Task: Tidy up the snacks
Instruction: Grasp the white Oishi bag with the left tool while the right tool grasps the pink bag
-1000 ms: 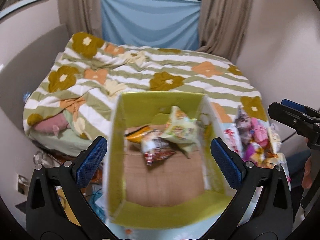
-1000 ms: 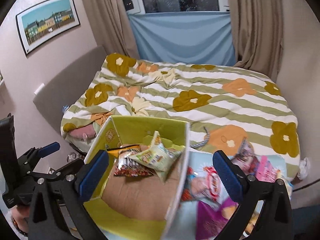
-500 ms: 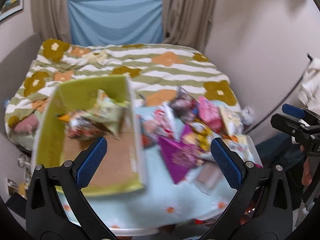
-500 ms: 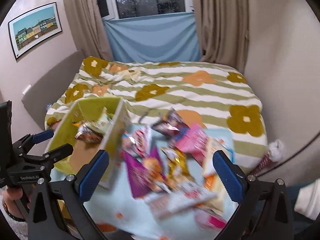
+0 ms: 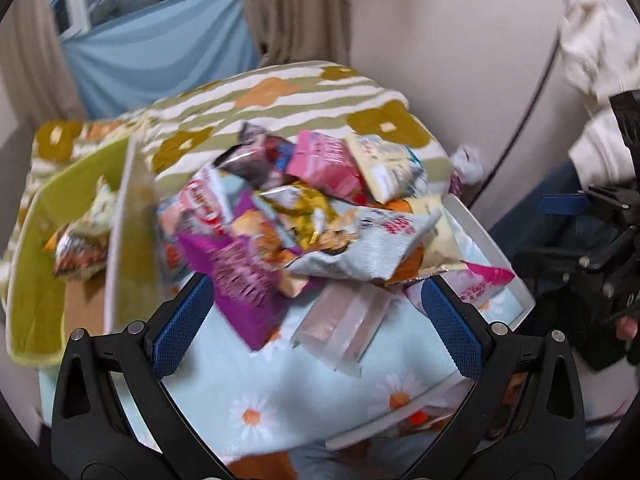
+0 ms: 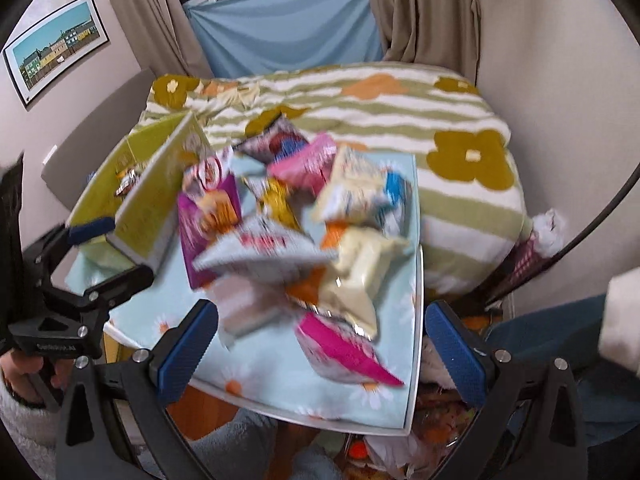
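Both grippers, left [image 5: 316, 320] and right [image 6: 322, 344], hover jaws wide, empty, above the blurred, multicoloured snack pile [image 6: 296, 224] beside the green box [image 5: 48, 240].

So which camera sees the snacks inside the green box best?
The left wrist view. It looks into the green box, showing two packets on its cardboard floor. In the right wrist view the box's near wall hides most of the inside; only a sliver of one packet shows.

Snack bags [image 5: 320, 220] [image 6: 304, 232] lying in messy pile on table [image 5: 280, 396] [image 6: 280, 372]; green box [image 5: 44, 240] [image 6: 148, 216] sitting beside pile, holding few bags [image 5: 80, 240].
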`<state>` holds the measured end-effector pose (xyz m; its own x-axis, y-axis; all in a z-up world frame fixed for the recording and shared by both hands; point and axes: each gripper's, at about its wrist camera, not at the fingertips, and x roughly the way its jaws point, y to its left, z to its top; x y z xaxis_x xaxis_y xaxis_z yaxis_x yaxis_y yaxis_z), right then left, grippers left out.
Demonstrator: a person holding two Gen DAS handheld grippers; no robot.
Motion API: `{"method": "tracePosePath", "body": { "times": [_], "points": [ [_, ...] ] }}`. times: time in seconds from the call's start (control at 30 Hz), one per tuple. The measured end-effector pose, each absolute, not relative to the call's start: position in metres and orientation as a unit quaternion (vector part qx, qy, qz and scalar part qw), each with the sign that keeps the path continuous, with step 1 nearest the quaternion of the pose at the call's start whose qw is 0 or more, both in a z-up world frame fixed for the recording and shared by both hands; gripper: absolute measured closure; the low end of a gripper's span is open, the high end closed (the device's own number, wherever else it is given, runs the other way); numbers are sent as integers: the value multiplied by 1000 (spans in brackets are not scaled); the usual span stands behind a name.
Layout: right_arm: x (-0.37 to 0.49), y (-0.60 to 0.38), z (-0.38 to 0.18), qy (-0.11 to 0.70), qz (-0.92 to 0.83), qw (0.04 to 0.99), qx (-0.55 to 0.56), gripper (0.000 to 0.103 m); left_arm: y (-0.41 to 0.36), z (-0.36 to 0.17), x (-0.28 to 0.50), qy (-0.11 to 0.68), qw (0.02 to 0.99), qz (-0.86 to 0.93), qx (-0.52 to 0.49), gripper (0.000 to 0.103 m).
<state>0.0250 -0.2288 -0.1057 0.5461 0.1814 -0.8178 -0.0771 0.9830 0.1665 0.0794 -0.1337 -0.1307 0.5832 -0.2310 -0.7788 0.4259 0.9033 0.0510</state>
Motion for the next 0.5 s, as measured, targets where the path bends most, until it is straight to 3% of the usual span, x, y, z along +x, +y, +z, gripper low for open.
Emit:
{"method": "tracePosePath", "body": {
  "times": [0.23, 0.5],
  "points": [
    [17, -237, -156, 491, 111, 863, 42, 0, -180, -165, 100, 396, 864, -225, 216, 0],
    [23, -235, -194, 497, 146, 855, 19, 0, -212, -195, 122, 395, 843, -259, 258, 2]
  ]
}}
